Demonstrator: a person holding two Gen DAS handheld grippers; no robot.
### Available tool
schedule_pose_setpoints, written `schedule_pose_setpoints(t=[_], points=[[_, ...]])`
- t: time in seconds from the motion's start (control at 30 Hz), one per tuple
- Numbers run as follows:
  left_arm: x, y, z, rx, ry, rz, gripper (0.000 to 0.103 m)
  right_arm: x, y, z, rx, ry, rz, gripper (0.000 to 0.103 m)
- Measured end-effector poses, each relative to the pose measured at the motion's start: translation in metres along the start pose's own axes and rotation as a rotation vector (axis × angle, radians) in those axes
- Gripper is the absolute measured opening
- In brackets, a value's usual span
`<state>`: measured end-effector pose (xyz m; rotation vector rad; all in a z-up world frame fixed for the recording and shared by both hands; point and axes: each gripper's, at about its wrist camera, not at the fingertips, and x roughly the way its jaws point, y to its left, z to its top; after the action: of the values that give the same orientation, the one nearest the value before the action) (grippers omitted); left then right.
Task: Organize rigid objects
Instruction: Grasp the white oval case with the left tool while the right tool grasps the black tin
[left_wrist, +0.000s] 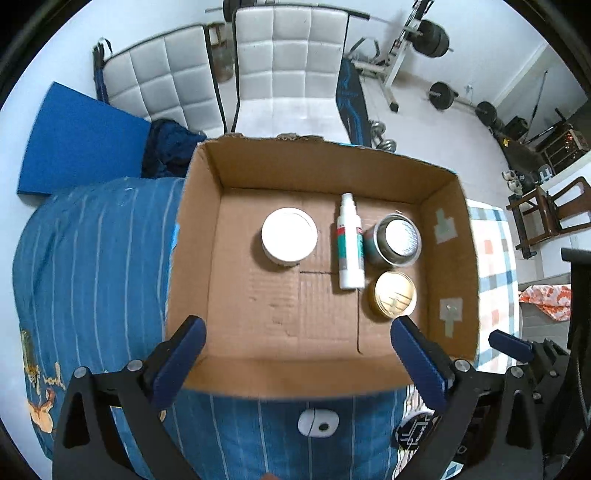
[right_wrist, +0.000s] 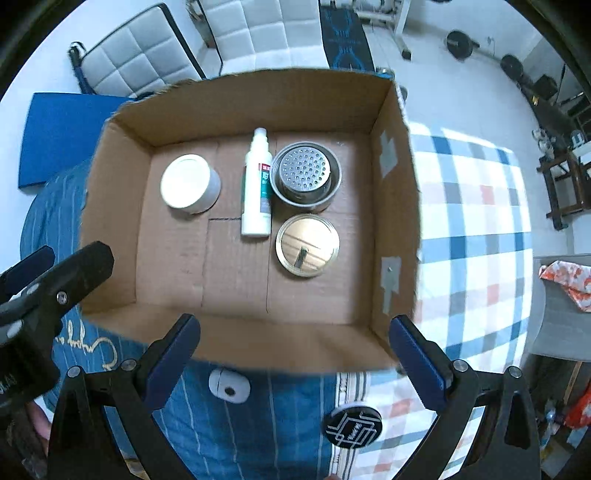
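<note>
1. Hovering above the near wall of the cardboard box (left_wrist: 192, 236), the left gripper (left_wrist: 297, 354) gapes wide, holding nothing.
2. The right gripper (right_wrist: 295, 350) likewise gapes wide, holding nothing.
3. Ahead of both, inside the box: white jar (right_wrist: 186, 182), spray bottle (right_wrist: 256, 188), perforated metal cup (right_wrist: 304, 175), gold lid (right_wrist: 307, 245).

Inside cardboard box (right_wrist: 236, 103), mid-frame: jar (right_wrist: 186, 181) at left, spray bottle (right_wrist: 256, 184) lying centre, strainer cup (right_wrist: 304, 175) touching it at right, round tin (right_wrist: 307, 245) directly below the cup. Below box, on bedding (right_wrist: 236, 439): small case (right_wrist: 228, 384) centre, disc (right_wrist: 351, 426) lower right.
</note>
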<state>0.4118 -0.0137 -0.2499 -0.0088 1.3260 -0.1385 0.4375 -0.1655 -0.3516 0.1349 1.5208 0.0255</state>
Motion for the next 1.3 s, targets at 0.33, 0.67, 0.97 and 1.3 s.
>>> schedule_pose_setpoints(t=[0.33,0.67,0.97,1.3], points=[[-0.065,-0.009,-0.055,0.019,-0.103,0.006,0.103,-0.056,0.003,-0.073,-0.006,-0.105,0.027,0.103],[-0.1,-0.015,-0.09,0.008,-0.138,-0.043,0.103,-0.101,-0.005,-0.12,-0.005,-0.193,0.066,0.103],[-0.031,-0.009,-0.129,-0.033,0.021,-0.009,0.103,-0.022,-0.067,-0.155,0.119,0.006,0.066,0.103],[0.083,-0.019,-0.15,-0.065,0.236,0.011,0.103,0.111,-0.105,-0.179,0.321,0.255,0.127,0.103]])
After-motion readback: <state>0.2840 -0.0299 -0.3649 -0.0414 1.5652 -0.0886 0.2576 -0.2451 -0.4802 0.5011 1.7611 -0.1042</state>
